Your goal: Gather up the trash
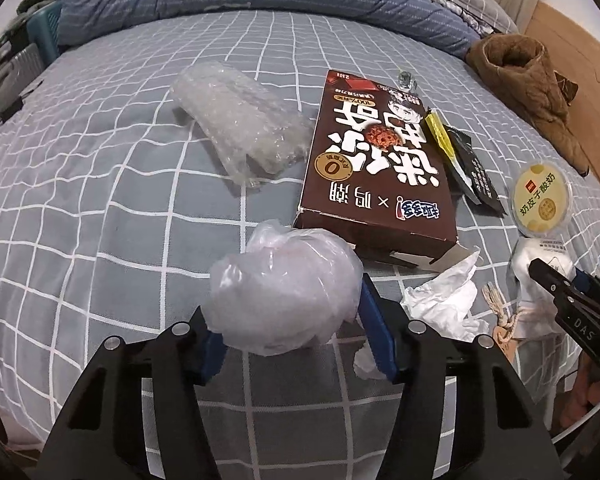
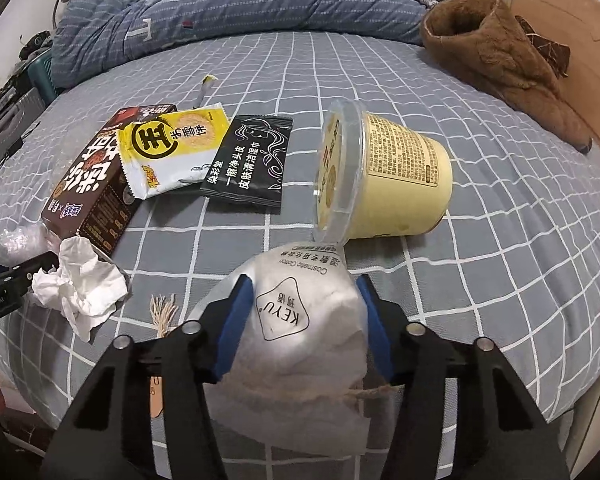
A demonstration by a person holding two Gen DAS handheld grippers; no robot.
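Trash lies on a grey checked bed (image 1: 100, 184). My left gripper (image 1: 288, 320) is shut on a crumpled clear plastic bag (image 1: 284, 292). My right gripper (image 2: 304, 320) is shut on a white cosmetic-cotton pouch (image 2: 308, 336) with a string tie; it shows at the right of the left wrist view (image 1: 540, 276). Nearby lie a brown snack box (image 1: 376, 156), a crumpled white tissue (image 2: 80, 284), bubble wrap (image 1: 244, 120), a yellow snack wrapper (image 2: 172, 148), a black wipe sachet (image 2: 248, 160) and a tipped yellow yogurt cup (image 2: 384, 176).
A blue striped quilt (image 2: 220, 12) is bunched at the far side of the bed. A brown fleece garment (image 2: 496, 56) lies at the far right by a wooden headboard (image 2: 560, 8). A small clear object (image 1: 406, 80) sits beyond the box.
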